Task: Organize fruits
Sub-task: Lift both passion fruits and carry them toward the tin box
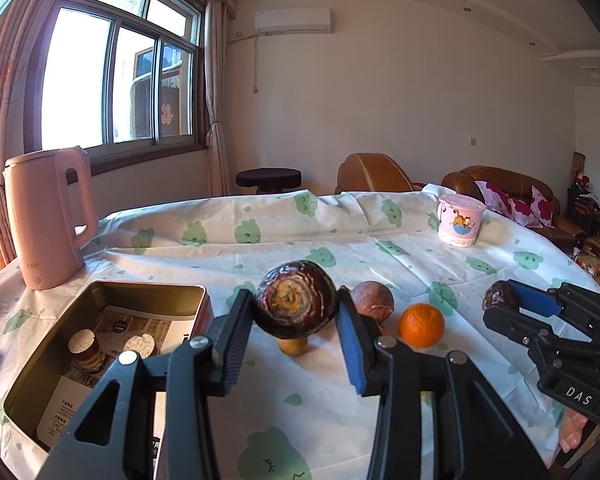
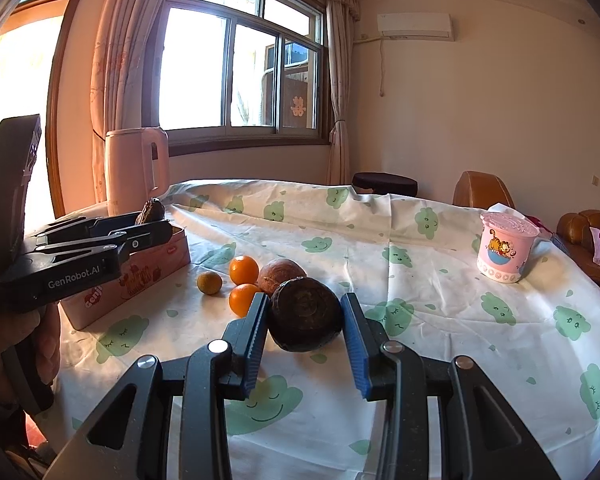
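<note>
- The left gripper has its jaws closed on a dark ringed fruit, held clear of the cloth just beside the open tin.
- The right gripper has its jaws pinched on a second dark fruit; whether that one rests on the cloth or hangs just above it, I cannot tell.
- The tin box stands on the counter at the left, with a cork-topped jar and printed sheets inside.
- Just past the held fruits lie two oranges, a brown round fruit touching the nearer orange, and a small yellowish fruit a little apart to the left.
- A hand grips the left tool's handle at the counter's edge.
- Farther back, a pink kettle stands behind the tin.
- A pink cartoon cup with its lid on sits well apart at the far right.
- Beyond the counter are a dark stool and brown sofas.
</note>
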{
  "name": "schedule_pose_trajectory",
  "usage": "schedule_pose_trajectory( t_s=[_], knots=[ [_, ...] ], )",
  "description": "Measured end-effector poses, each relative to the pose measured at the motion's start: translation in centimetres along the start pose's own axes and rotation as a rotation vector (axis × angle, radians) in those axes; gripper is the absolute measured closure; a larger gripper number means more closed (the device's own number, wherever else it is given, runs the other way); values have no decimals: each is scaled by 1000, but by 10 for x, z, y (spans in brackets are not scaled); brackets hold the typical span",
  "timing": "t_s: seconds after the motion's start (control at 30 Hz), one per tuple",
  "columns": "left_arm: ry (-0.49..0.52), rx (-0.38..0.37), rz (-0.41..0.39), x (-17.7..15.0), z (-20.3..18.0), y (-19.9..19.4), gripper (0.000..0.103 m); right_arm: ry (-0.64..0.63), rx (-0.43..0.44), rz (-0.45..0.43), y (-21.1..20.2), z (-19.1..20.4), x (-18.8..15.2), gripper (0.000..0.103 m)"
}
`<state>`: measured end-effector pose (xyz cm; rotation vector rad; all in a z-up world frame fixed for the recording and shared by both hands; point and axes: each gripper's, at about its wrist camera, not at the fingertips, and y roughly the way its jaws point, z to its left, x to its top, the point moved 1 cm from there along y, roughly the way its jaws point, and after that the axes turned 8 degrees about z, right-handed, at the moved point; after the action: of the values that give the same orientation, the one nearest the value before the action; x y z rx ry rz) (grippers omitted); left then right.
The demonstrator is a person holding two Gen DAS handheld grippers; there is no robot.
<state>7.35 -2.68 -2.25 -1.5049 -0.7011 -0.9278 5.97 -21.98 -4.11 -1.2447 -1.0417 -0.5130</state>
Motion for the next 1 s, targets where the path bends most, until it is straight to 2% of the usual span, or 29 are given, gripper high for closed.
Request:
schedule_pose_trajectory(
  t_s=[0.77,1.0],
  knots=[
    [-12,25,-42,-1,2,-8,60,-1,-15,-77,-14,2,-2,64],
    [-15,53,-69,-1,3,-14,60,-4,-19,-101,-18,2,-3,64]
  ],
)
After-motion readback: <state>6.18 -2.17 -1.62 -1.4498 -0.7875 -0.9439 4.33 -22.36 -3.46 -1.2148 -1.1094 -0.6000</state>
